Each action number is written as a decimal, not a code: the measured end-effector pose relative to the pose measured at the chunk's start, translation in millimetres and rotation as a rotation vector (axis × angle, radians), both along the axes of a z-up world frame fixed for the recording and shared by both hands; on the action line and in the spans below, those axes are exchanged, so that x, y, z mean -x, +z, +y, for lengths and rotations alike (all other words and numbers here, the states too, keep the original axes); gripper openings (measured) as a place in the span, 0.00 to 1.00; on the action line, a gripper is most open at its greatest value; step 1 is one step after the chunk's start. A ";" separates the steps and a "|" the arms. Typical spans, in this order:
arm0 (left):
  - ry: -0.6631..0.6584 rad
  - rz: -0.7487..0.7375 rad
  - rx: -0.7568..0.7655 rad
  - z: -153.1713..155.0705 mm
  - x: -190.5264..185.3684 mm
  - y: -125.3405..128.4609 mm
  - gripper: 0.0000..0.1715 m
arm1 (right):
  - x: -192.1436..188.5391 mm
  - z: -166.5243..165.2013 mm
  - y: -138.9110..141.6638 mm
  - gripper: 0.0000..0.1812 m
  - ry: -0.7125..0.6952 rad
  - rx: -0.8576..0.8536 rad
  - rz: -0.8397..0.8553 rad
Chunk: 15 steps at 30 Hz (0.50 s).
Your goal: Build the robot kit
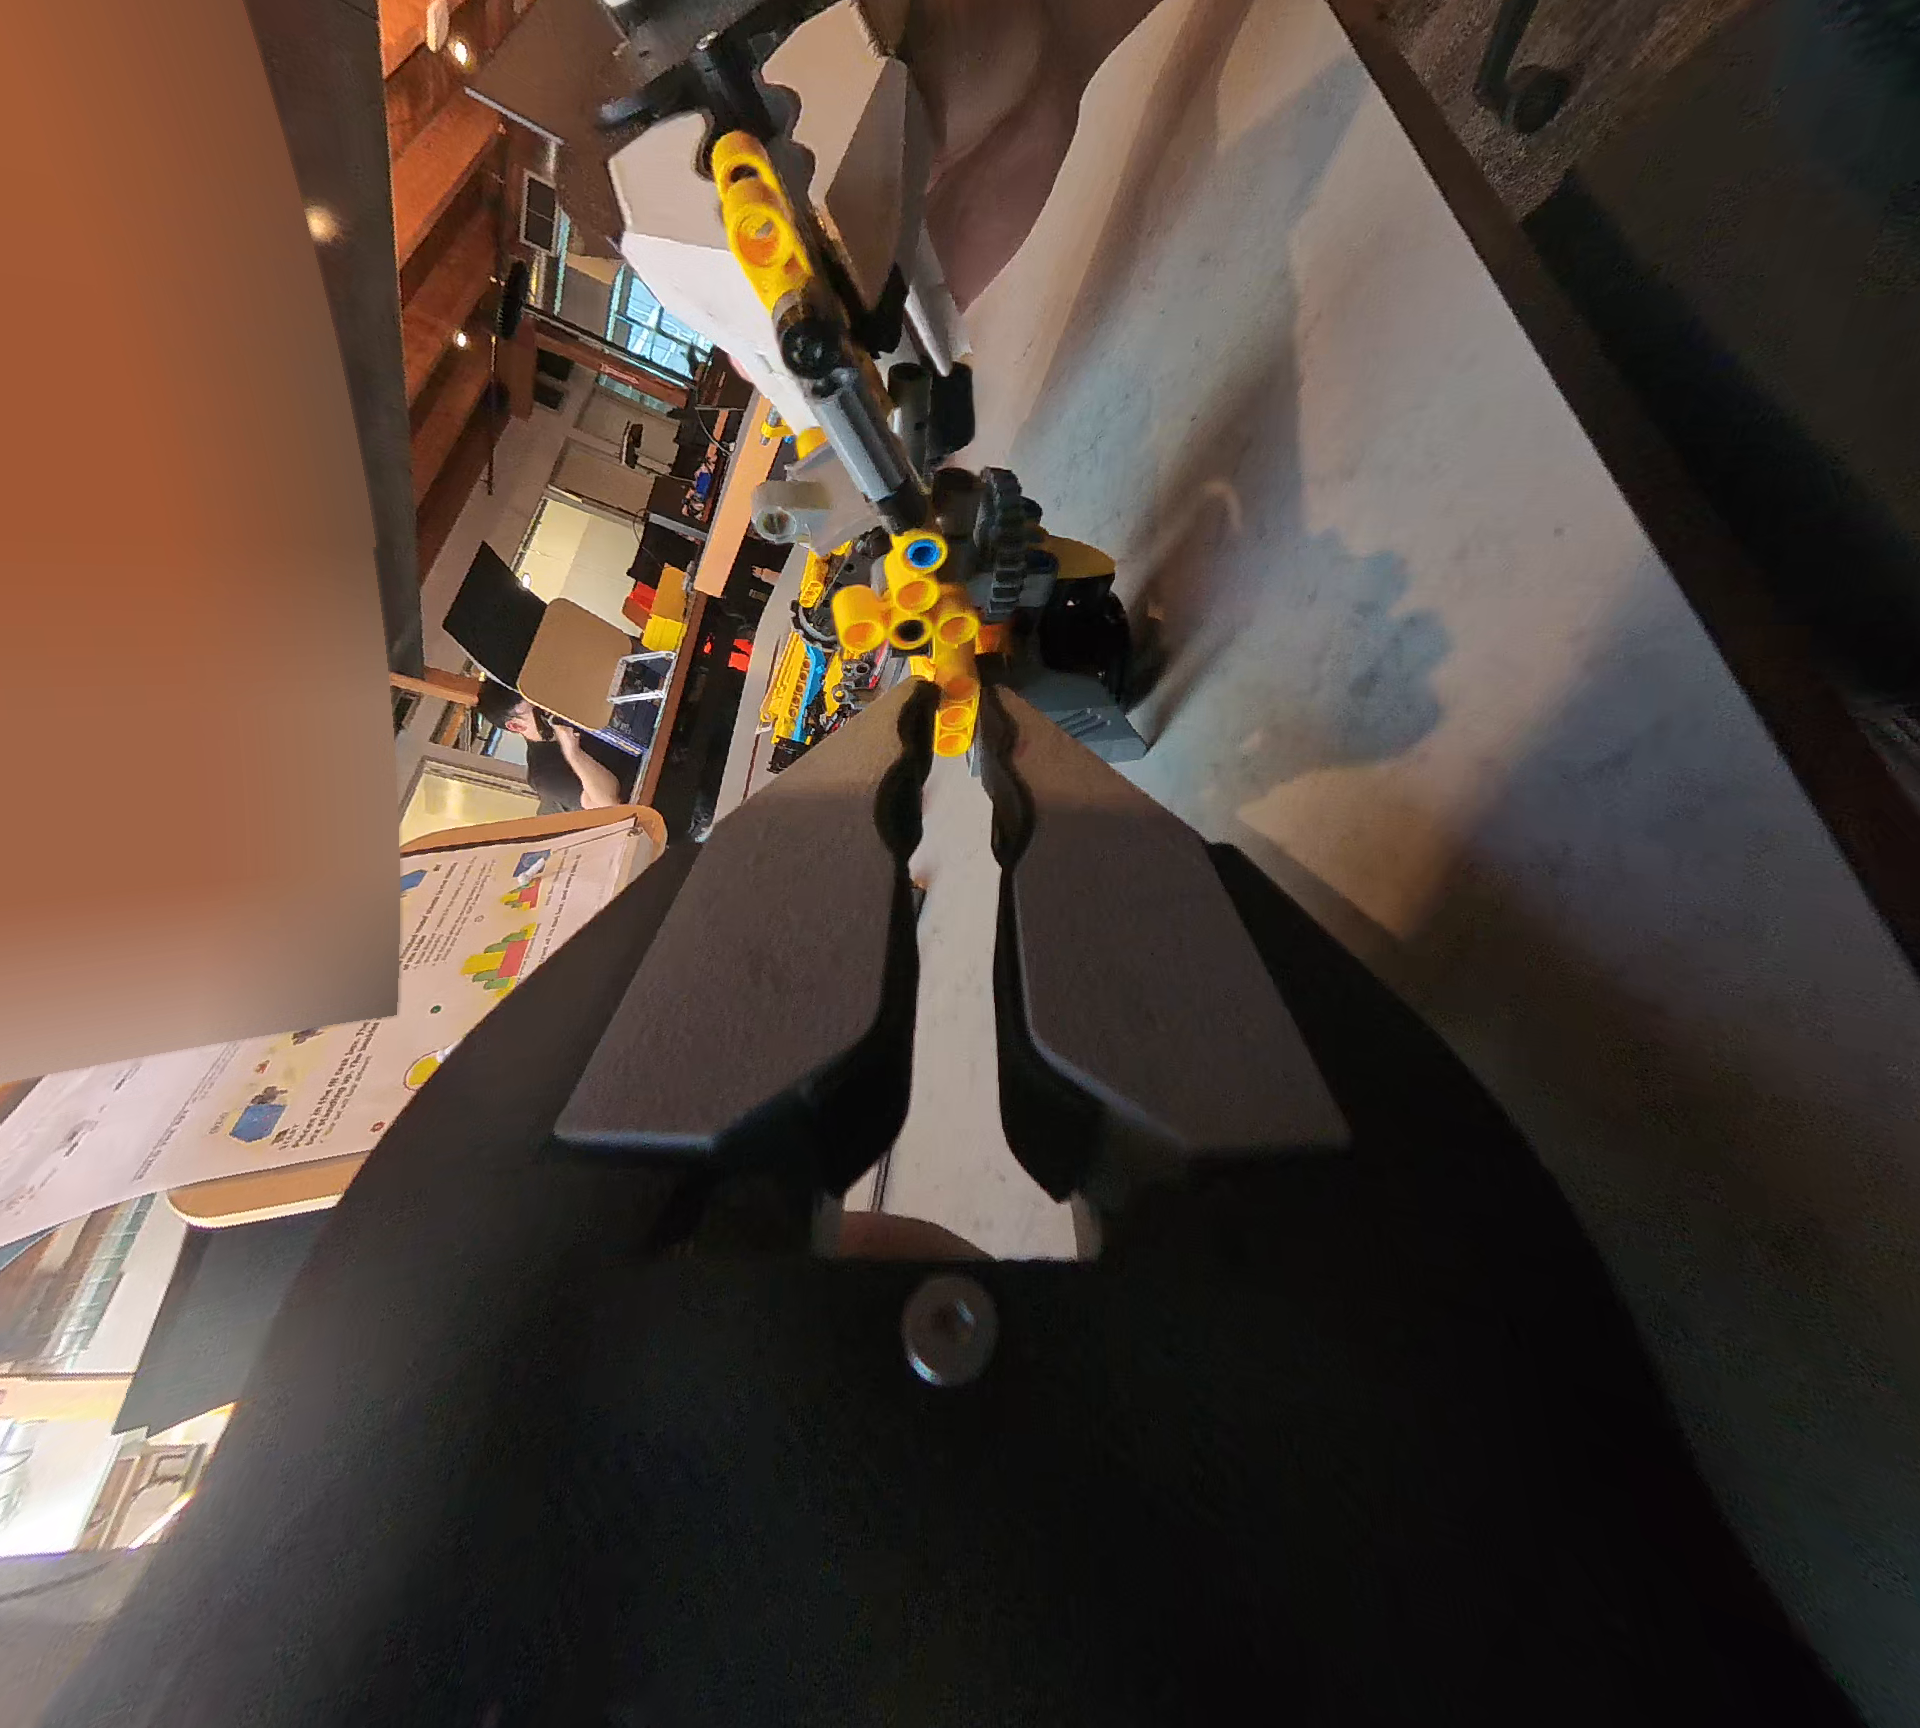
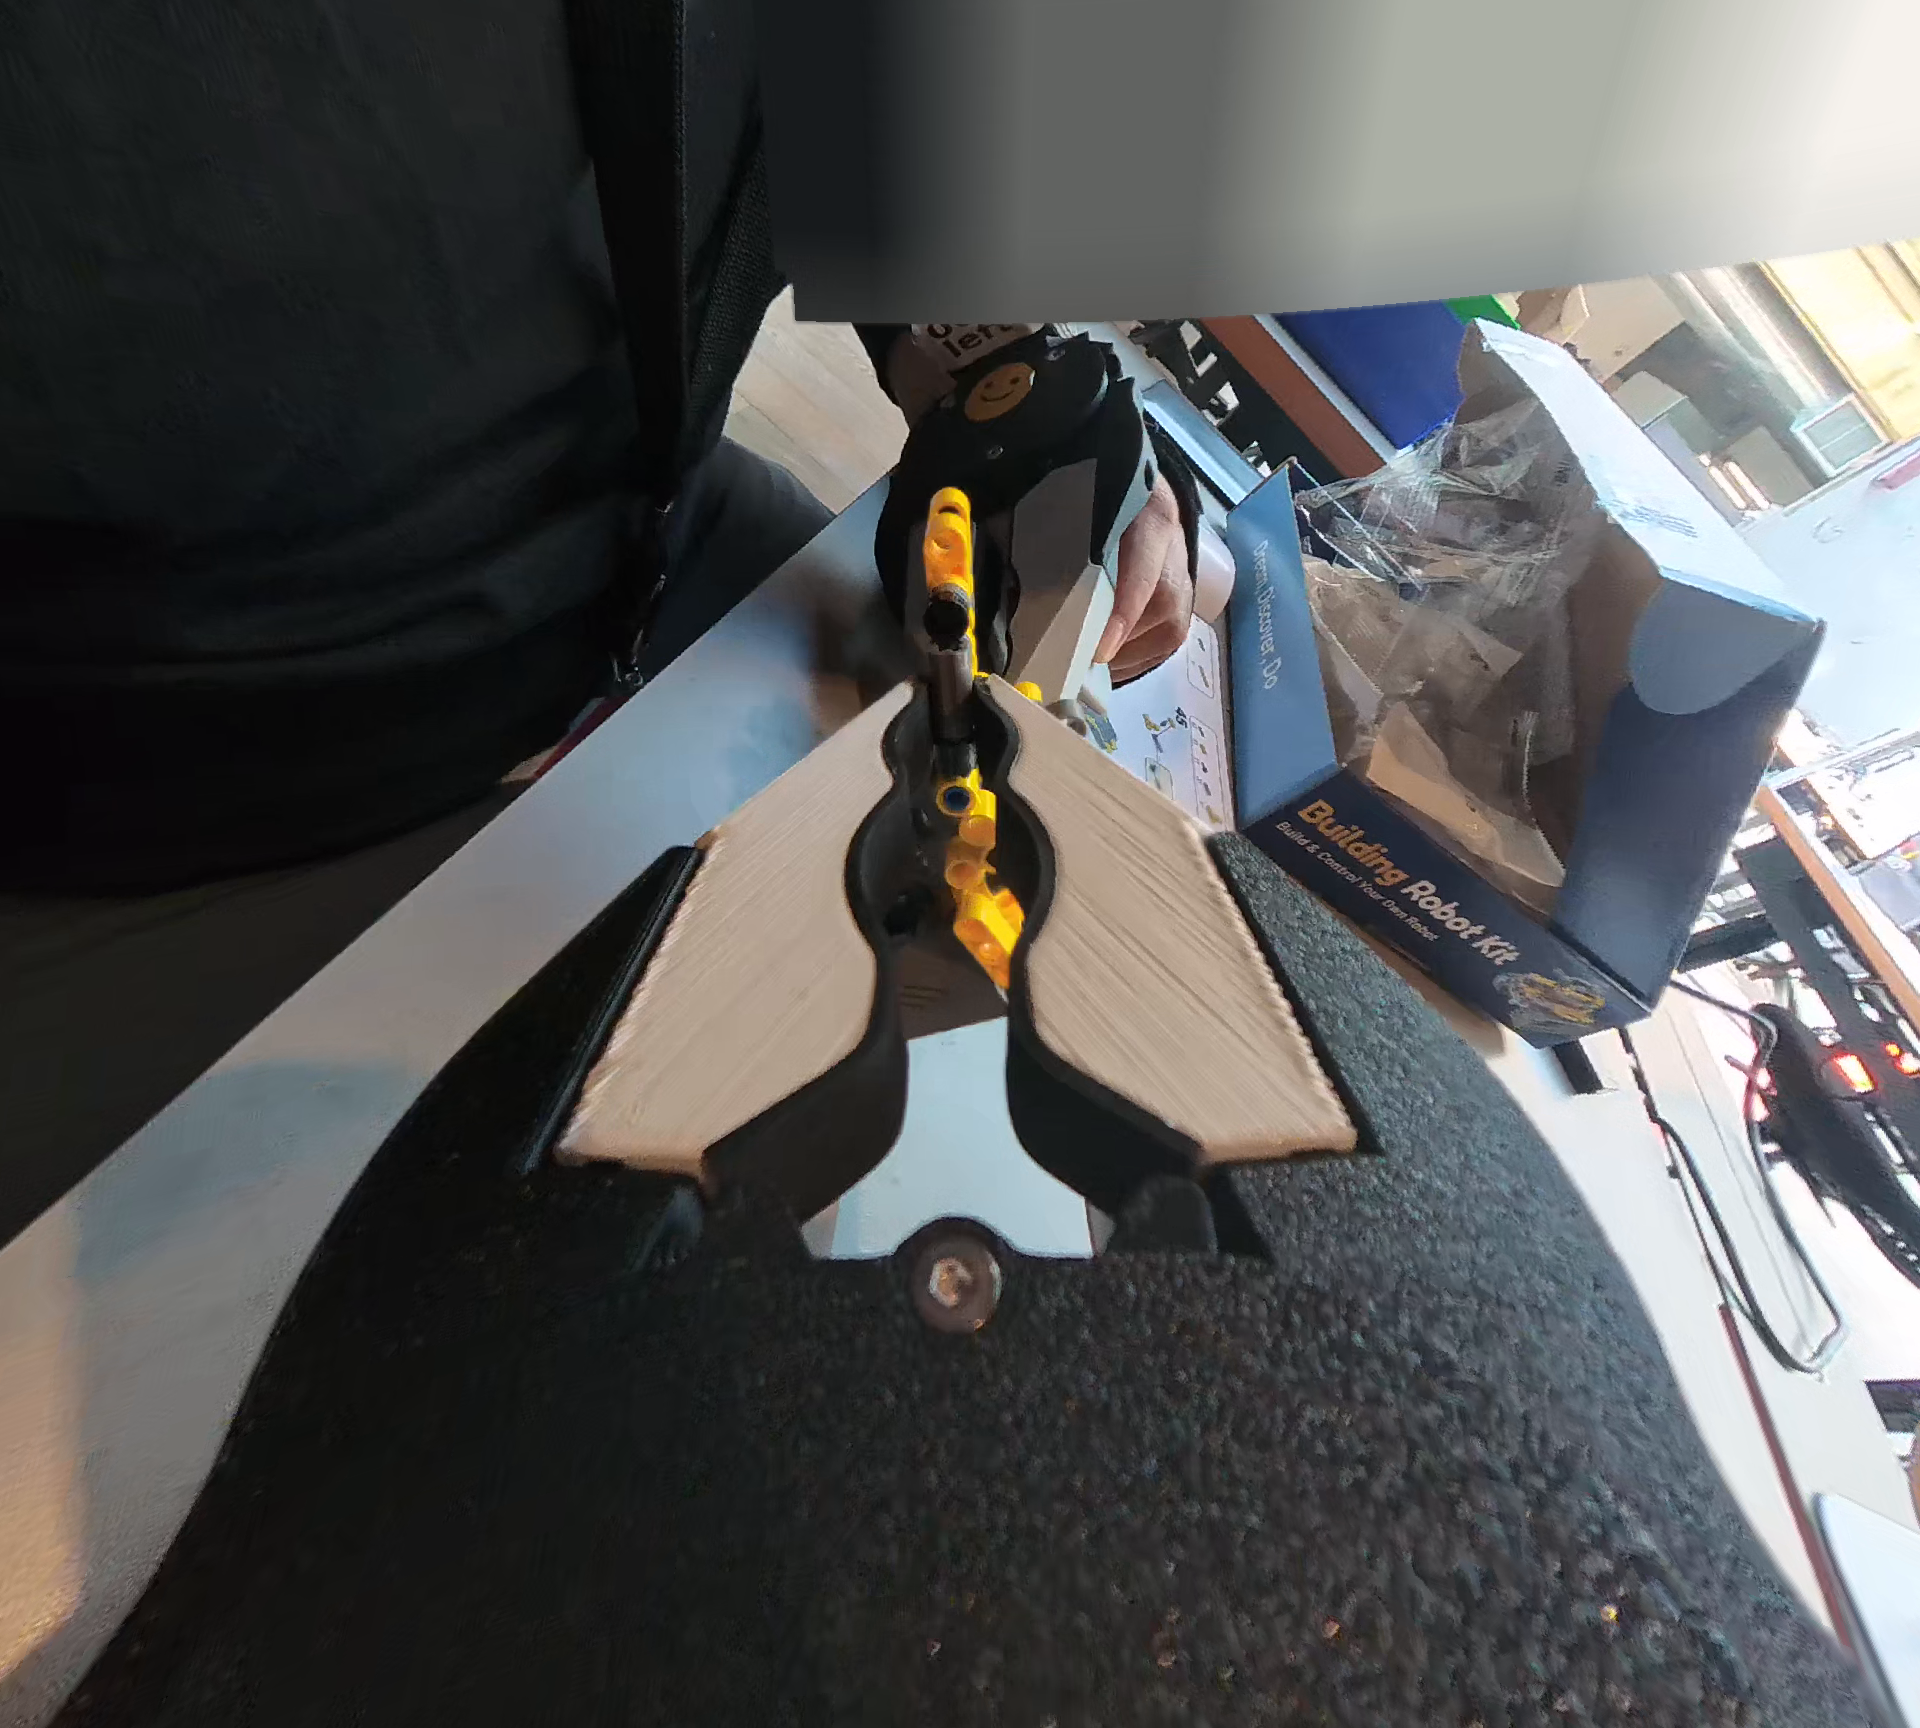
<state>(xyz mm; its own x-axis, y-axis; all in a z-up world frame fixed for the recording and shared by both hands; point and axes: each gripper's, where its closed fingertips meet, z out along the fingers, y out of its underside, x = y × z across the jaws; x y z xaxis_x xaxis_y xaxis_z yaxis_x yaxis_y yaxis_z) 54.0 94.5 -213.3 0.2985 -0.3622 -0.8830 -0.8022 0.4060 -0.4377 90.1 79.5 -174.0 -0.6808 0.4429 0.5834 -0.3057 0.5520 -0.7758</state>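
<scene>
White tabletop (image 1: pixel 1299 535); both hand-held grippers (image 1: pixel 951 702) (image 2: pixel 948 702) pinch one yellow brick assembly (image 1: pixel 914 618).

The right tongs (image 2: pixel 951 702) hide most of the yellow brick assembly (image 2: pixel 971 857); the blue box (image 2: pixel 1444 920) perhaps holds plastic bags, too crumpled to tell.

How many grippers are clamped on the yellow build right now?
2. The left gripper pinches the yellow beam at the near end of the build; the right gripper grips the grey rod. Contact points are partly hidden by the fingers.
</scene>
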 end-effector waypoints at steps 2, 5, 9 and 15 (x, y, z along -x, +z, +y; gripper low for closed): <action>0.002 0.003 -0.006 0.3 0.3 0.1 0.03 | 0.2 0.2 -0.7 0.03 0.002 -0.027 0.015; 0.012 0.011 -0.026 1.3 1.0 0.7 0.04 | 0.4 0.9 -4.6 0.03 0.014 -0.052 0.028; 0.023 0.028 -0.050 2.3 1.3 0.1 0.03 | 0.8 0.8 -14.0 0.03 0.003 -0.094 0.026; 0.024 -0.001 -0.002 2.9 2.4 -2.5 0.04 | -2.4 1.9 -13.1 0.04 -0.008 -0.086 0.032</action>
